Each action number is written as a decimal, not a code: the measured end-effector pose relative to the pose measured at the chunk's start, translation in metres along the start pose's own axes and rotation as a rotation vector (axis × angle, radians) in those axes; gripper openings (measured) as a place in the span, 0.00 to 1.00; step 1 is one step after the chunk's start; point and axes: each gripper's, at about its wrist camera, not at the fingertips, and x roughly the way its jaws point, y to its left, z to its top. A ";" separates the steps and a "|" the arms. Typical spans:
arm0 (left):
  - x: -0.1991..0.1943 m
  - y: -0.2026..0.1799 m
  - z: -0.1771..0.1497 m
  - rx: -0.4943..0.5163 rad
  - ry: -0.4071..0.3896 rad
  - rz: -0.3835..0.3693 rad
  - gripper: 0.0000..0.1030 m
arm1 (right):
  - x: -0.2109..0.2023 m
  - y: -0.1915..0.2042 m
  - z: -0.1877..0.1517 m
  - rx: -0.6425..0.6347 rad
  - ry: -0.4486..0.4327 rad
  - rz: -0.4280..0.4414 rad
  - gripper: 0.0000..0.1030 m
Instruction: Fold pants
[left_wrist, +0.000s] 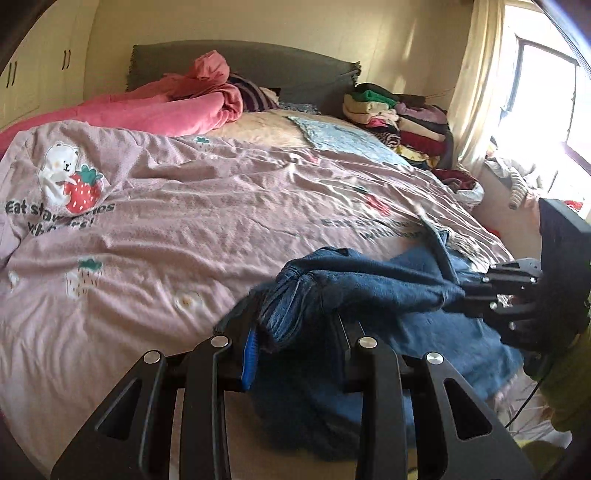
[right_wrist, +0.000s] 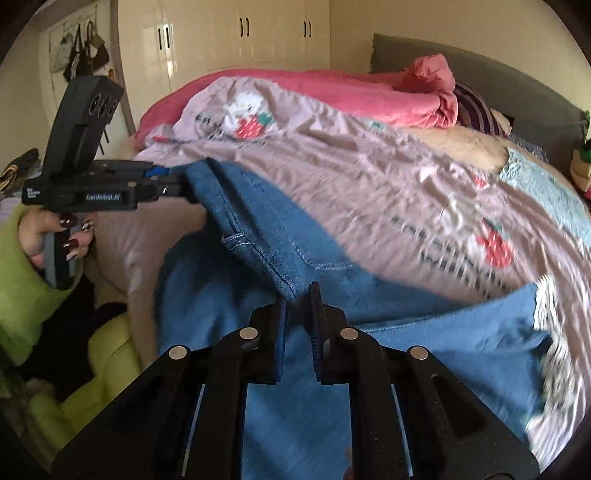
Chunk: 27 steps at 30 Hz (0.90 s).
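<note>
Blue denim pants (left_wrist: 369, 288) with a fleecy lining lie bunched at the near edge of the bed, partly lifted. My left gripper (left_wrist: 295, 325) is shut on the waistband end; it also shows in the right wrist view (right_wrist: 184, 188) gripping a fold. My right gripper (right_wrist: 297, 306) is shut on a seamed edge of the pants (right_wrist: 258, 236); it shows in the left wrist view (left_wrist: 461, 295) pinching the cloth. The pants hang stretched between both grippers.
A pink quilt (left_wrist: 207, 206) with strawberry and bear prints covers the bed. A pink blanket (left_wrist: 166, 107) lies near the grey headboard (left_wrist: 288, 70). A stack of folded clothes (left_wrist: 402, 122) sits at the far right corner. Wardrobes (right_wrist: 236, 37) stand beyond.
</note>
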 end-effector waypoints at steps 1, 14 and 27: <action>-0.005 -0.003 -0.007 0.002 0.000 -0.003 0.28 | -0.003 0.004 -0.004 0.000 0.003 0.007 0.06; -0.018 0.002 -0.077 -0.056 0.100 0.028 0.38 | 0.000 0.063 -0.066 -0.051 0.105 0.061 0.06; -0.061 -0.006 -0.068 -0.109 0.025 0.064 0.38 | 0.007 0.067 -0.077 -0.032 0.124 0.084 0.06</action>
